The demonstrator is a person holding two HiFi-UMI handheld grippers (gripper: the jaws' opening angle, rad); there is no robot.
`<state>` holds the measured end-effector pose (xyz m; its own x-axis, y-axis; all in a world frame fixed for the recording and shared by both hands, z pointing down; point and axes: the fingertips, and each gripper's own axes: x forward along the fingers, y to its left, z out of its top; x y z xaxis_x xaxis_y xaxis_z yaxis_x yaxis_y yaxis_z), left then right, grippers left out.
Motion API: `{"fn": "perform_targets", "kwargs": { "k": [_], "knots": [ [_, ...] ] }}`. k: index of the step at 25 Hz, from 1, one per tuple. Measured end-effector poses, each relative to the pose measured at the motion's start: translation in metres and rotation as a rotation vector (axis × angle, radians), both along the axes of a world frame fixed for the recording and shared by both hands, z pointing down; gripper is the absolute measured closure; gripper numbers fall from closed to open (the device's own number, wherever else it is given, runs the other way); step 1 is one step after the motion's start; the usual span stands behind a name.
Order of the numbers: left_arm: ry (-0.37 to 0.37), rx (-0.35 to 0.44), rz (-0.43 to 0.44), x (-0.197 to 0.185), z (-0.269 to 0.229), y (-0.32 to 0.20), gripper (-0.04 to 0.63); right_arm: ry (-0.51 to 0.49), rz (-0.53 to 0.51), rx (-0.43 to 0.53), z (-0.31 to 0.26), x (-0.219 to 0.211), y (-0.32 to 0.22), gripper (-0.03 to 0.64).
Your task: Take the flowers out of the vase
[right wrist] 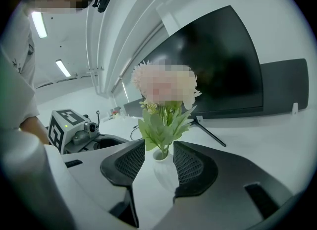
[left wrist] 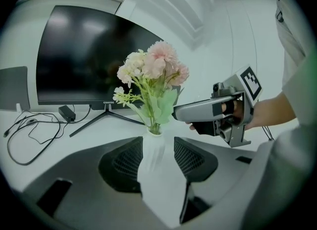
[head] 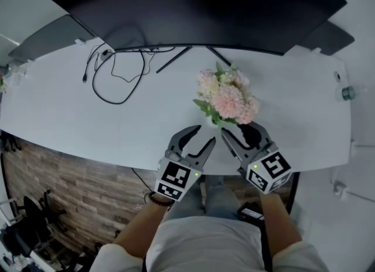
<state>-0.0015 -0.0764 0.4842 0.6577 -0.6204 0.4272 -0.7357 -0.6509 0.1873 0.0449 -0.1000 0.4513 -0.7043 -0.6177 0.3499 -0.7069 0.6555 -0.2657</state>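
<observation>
Closest to the lens are my own dark, ribbed jaws, and on both sides they stand well apart. On the left gripper (left wrist: pixel 157 147) nothing is clamped. The white vase (left wrist: pixel 156 162) sits low in the centre of that frame, showing in the gap between the jaws. The flowers (left wrist: pixel 153 68) rise straight up out of it: pink and cream heads on green stems, leaves spreading just above the rim.

Over to the right gripper (right wrist: pixel 159 159), and it's the same story. Its jaws are spread wide with no grip on anything. The vase stands upright in the opening between them, and the leaves fan out above the tips.

From the head view, both claws come in from the lower centre of the frame, side by side and angled towards each other. Their tips sit just beside the base of the bouquet on its near side. The blooms hide the vase from up here, so I cannot tell whether any tip touches it.

The flowers are in the vase, right of centre on the white desk (head: pixel 58 112). Behind them, a big dark monitor (head: pixel 199 1) fills the top of the frame, its stand legs splayed on the desk. A black cable (head: pixel 117 80) loops across the surface at upper left, well apart from the bouquet.
</observation>
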Motion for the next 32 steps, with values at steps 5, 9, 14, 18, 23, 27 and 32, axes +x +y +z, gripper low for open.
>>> {"fn": "perform_targets", "kwargs": {
  "k": [5, 9, 14, 18, 23, 27, 32],
  "knots": [
    [0.000, -0.013, 0.004, 0.003, 0.011, -0.006, 0.377, 0.004, -0.009, -0.003, 0.007, -0.004, -0.008, 0.410],
    [0.005, -0.013, 0.009, 0.008, 0.016, -0.010, 0.368, -0.005, -0.026, -0.004, 0.011, -0.009, -0.013, 0.405],
    [0.009, -0.010, 0.021, 0.012, 0.022, -0.018, 0.350, -0.015, -0.042, 0.001, 0.014, -0.020, -0.019, 0.405],
    [0.000, -0.015, 0.037, 0.017, 0.029, -0.023, 0.333, -0.021, -0.023, -0.003, 0.018, -0.022, -0.024, 0.405],
    [-0.002, -0.016, 0.045, 0.022, 0.033, -0.030, 0.328, -0.023, -0.015, -0.008, 0.022, -0.022, -0.030, 0.405],
    [-0.001, -0.013, 0.057, 0.028, 0.033, -0.036, 0.327, -0.038, -0.009, -0.013, 0.023, -0.023, -0.032, 0.405],
    [-0.005, -0.004, 0.067, 0.032, 0.035, -0.041, 0.328, -0.034, -0.005, 0.035, 0.018, -0.024, -0.034, 0.479]
  ]
}}
